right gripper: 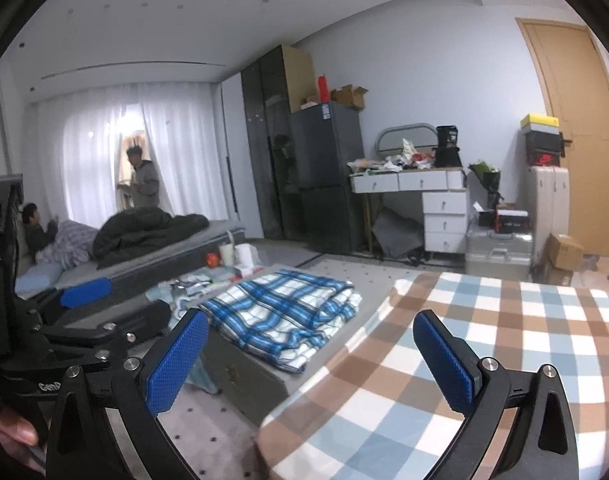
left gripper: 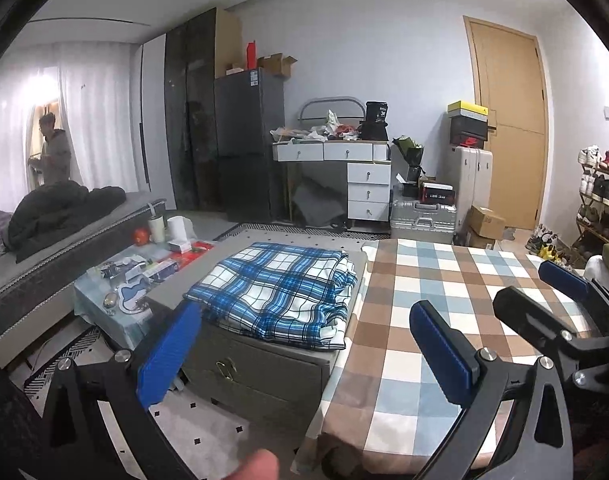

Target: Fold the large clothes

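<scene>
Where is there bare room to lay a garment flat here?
The checked tablecloth is bare, right of the folded blue plaid cloth that covers most of the grey chest. The low table left of it is cluttered. Both hand-held grippers hover open, empty.

The left gripper (left gripper: 304, 354) and right gripper (right gripper: 310, 356) are hovering side by side, jaws spread wide, gripping nothing.

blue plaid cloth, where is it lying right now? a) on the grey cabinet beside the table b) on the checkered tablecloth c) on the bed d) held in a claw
a: the folded blue plaid cloth rests on the grey cabinet beside the checkered table, with both claws open and empty.
</scene>
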A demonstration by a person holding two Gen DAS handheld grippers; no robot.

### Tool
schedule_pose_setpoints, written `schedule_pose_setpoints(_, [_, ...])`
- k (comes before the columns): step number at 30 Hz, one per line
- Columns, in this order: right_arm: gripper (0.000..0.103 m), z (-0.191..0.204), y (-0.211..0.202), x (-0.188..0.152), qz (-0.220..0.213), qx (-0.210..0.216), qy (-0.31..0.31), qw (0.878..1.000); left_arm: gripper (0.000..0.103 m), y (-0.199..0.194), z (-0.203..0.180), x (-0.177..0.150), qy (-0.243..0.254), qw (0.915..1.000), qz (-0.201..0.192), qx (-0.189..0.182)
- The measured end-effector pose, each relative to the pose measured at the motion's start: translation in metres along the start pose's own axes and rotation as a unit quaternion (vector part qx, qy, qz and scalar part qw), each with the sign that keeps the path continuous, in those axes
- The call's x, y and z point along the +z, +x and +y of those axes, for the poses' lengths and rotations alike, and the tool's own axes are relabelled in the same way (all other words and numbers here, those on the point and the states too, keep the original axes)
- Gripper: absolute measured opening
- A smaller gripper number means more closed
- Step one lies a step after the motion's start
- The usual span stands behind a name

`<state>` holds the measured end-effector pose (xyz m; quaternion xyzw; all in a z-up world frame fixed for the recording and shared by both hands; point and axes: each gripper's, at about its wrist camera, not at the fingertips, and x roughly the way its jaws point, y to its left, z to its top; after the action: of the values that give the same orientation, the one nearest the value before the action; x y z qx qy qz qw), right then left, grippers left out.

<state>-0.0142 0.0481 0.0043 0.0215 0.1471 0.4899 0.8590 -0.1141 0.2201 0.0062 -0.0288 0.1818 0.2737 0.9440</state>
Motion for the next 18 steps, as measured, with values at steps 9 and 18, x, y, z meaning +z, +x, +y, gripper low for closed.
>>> schedule_pose_setpoints(9, [0.103,-0.0029,-0.0003,-0.0062,0.01,0.001,0.005,1.0,0.102,0.0025,-0.001,-0.0029,0.006,0.9999,0.011,-0.004])
schedule_pose_setpoints(18, [0.103,-0.0075,-0.0025,-0.0067,0.012,0.0,0.017,1.0,0.102,0.003,-0.0002,-0.0017,0.006,0.9998,0.017,-0.012])
